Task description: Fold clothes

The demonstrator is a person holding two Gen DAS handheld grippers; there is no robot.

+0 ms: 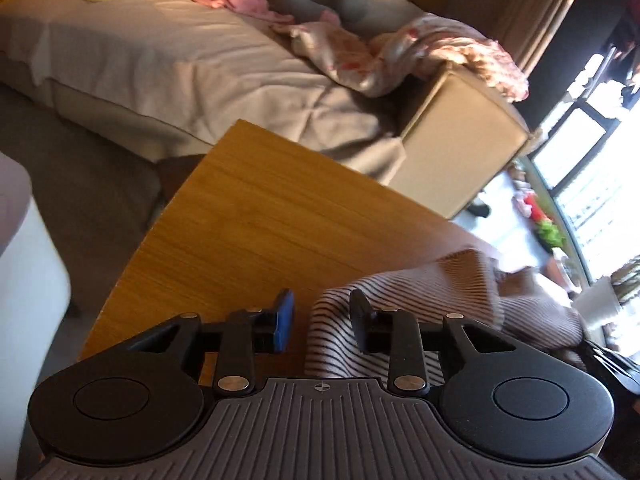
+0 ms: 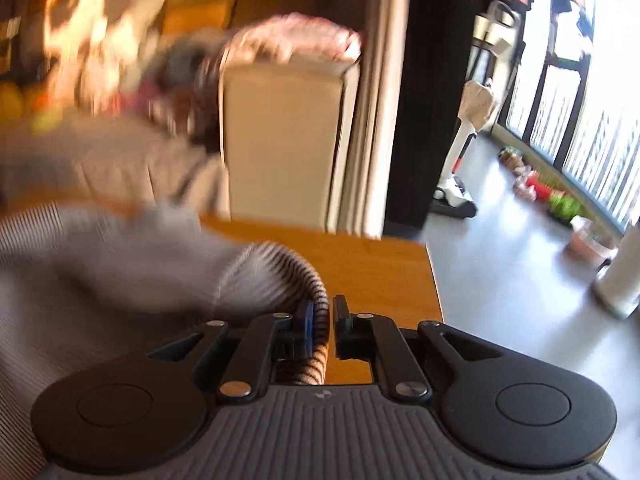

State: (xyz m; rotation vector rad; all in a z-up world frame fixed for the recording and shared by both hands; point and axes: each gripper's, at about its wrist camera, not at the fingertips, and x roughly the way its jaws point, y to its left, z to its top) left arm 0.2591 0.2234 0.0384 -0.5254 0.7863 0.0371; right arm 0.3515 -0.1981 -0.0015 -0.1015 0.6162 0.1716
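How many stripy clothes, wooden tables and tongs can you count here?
stripy clothes: 1
wooden tables: 1
tongs: 2, the left tongs and the right tongs
Total: 4

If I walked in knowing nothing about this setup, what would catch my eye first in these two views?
Probably the striped garment, bunched on the wooden table right in front of both handheld grippers. The left gripper stands open beside the cloth's edge, while a striped fold runs between the fingers of the right gripper. Behind the table, the sofa strewn with pink floral fabric draws the eye next.
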